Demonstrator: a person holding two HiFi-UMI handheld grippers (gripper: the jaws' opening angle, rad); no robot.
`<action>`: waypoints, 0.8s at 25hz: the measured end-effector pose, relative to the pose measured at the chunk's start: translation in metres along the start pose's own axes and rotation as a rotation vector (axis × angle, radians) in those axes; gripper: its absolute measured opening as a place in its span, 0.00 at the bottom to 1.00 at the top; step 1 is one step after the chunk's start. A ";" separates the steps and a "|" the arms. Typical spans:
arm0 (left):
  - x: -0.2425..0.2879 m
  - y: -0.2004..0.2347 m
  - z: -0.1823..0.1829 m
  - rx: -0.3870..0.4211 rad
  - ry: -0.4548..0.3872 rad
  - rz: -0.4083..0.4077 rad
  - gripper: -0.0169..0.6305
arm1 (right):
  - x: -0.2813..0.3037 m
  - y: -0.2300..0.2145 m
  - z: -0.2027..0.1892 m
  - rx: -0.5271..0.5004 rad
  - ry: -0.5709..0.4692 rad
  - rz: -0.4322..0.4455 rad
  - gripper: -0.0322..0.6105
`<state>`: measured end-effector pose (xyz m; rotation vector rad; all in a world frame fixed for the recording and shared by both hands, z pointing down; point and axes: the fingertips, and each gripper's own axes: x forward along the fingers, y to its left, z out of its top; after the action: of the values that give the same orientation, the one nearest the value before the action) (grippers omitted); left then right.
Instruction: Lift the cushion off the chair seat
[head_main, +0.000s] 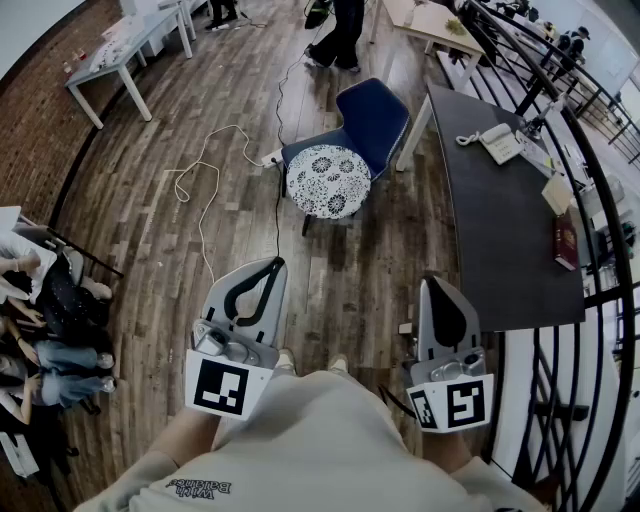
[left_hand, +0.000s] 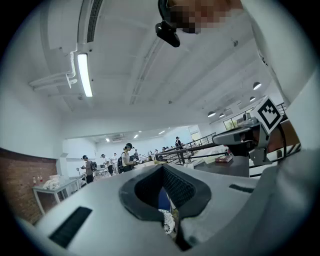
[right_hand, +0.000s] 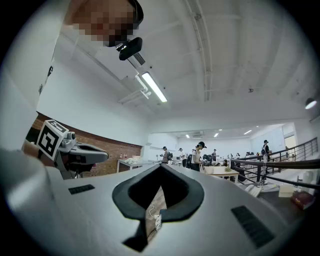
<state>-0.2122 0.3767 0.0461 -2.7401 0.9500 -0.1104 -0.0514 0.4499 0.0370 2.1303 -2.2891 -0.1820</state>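
Ahead, cushion (head_main: 328, 181) on chair (head_main: 376, 118) beside desk (head_main: 500, 235)

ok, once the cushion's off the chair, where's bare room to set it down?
Bare: wooden floor between the blue armchair and you; the dark desk's chair-side half. Crowded: its railing edge (white phone, papers, red book); left of the chair lies a looped white cable.

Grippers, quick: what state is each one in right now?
Left gripper: closed, holding nothing.
Right gripper: closed, holding nothing.
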 end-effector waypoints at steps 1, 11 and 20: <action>0.000 -0.003 -0.001 0.022 0.006 -0.015 0.03 | 0.000 -0.002 -0.001 0.013 0.000 -0.001 0.05; 0.013 -0.017 -0.002 0.056 0.018 -0.080 0.03 | 0.008 -0.011 -0.011 0.046 0.023 0.000 0.05; 0.028 -0.020 -0.010 0.002 0.042 -0.064 0.03 | 0.010 -0.026 -0.024 0.061 0.052 -0.014 0.05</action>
<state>-0.1795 0.3723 0.0605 -2.7770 0.8725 -0.1813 -0.0240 0.4367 0.0572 2.1528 -2.2807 -0.0572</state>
